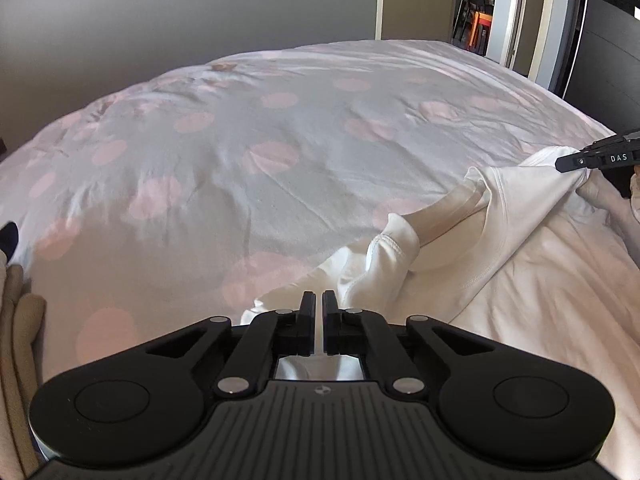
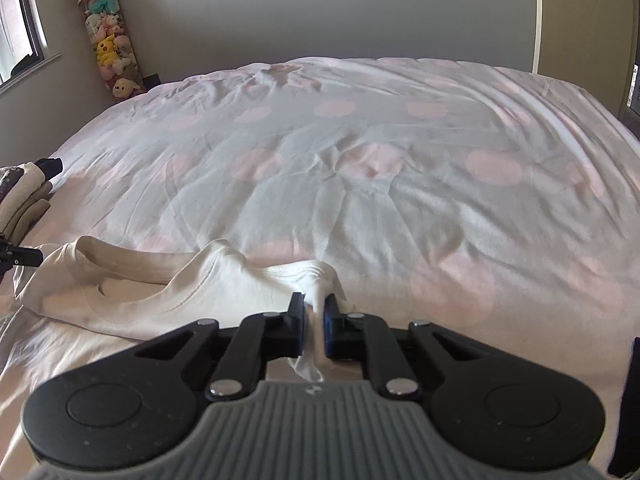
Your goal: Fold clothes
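2 grippers, both clamped on 1 white shirt lying at the near edge of a bed with a pale duvet dotted in pink.

Left wrist view, left to right: a stack of beige folded clothes at the near left edge, touching the duvet. Left gripper low centre, jaws drawn narrow with a thin strip of white shirt fabric showing between them; the cloth bunches just beyond the fingertips. The neckline opening sits right of centre, collar lifted. At the far right, the right gripper pinches a gathered corner of the shirt, fabric pulled taut toward it. An open doorway shows far right behind the bed.

Right wrist view, left to right: a window at far left, a tall clear tube of plush toys in the corner. The folded stack sits at the left edge of the bed. The left gripper's tip pokes in just below it, at the shirt's left end. Shirt spreads across near left to centre, collar up. Right gripper low centre, jaws narrow and squeezing a twisted bunch of white shirt cloth that runs down between the pads.
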